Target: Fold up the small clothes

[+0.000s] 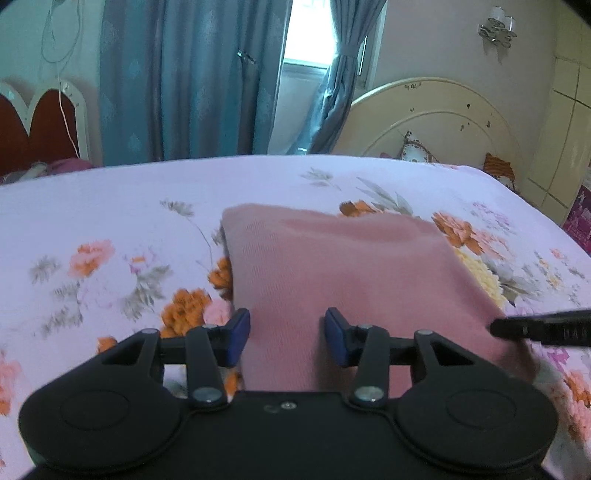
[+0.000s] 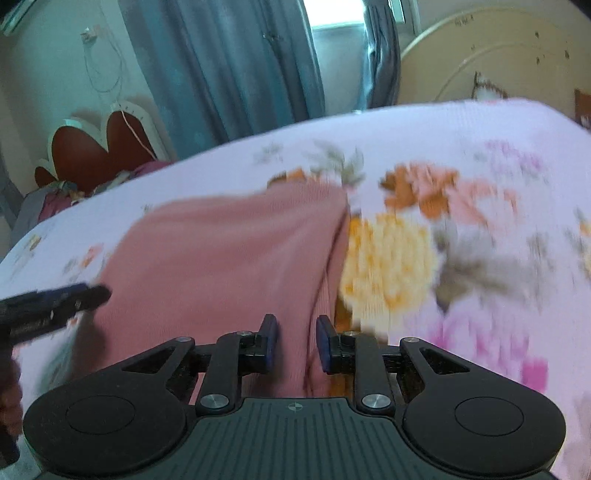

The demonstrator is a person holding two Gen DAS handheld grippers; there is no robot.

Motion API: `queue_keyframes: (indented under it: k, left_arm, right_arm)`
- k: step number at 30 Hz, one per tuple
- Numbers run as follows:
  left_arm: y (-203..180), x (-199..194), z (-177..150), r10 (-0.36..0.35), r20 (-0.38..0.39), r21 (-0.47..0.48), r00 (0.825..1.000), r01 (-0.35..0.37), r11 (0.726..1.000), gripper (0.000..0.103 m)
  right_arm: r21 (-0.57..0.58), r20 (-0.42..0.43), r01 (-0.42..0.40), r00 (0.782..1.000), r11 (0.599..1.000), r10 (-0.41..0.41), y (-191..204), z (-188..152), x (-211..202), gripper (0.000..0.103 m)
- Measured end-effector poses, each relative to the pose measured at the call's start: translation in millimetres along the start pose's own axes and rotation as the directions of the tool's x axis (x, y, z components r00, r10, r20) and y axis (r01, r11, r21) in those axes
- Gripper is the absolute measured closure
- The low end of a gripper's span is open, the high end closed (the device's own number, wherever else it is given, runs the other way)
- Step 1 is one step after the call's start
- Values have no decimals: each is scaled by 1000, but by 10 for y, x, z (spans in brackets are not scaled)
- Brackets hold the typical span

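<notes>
A small pink garment (image 1: pixel 332 273) lies folded flat on the floral bedsheet (image 1: pixel 110 206). My left gripper (image 1: pixel 287 338) is open over the garment's near left edge, with cloth between its blue pads (image 1: pixel 240 336). My right gripper (image 2: pixel 296 341) is open, jaws closer together, over the garment's (image 2: pixel 229 251) near right edge. A fold of pink cloth runs between its pads (image 2: pixel 271 341). The right gripper's tip shows in the left wrist view (image 1: pixel 543 326) at the garment's right side. The left gripper's tip shows in the right wrist view (image 2: pixel 55 302).
The bed has a cream rounded headboard (image 1: pixel 443 118) with cushions (image 1: pixel 417 147) at the far right. Blue curtains (image 1: pixel 177 81) and a window (image 1: pixel 310 33) stand behind. A red-and-white headboard (image 1: pixel 40 122) stands at the far left. The right wrist view is motion-blurred.
</notes>
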State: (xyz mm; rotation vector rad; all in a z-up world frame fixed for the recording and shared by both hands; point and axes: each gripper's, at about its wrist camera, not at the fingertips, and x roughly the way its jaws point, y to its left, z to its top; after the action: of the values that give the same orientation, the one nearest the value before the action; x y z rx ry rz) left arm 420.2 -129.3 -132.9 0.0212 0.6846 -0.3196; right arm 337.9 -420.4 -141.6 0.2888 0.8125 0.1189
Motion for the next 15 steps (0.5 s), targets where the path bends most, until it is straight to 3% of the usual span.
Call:
queue_keyframes:
  k: [4,10,13,15]
  left_arm:
    - [-31,5,-85,13,-9,11,1000,-13,1000,57]
    - [-64,-154,-163,20,-36,12,999,-19,1000,60]
    - [-69,-148,-268,12,-71,7,997,-11,1000,59]
    - [-84,-127,-316,18,-78,18,997,-17,1000,58]
  right_arm:
    - [-13,5,51,999,999,-51,-44,-144,-17,79]
    - [32,40,26,999,999,-27,-48,-134,-194,79]
    - [-8,-26,-4,1000,1000,4,5,-266,-223,79]
    - [-17,-51,19,999,1000,-20,-26,-370,-192,79]
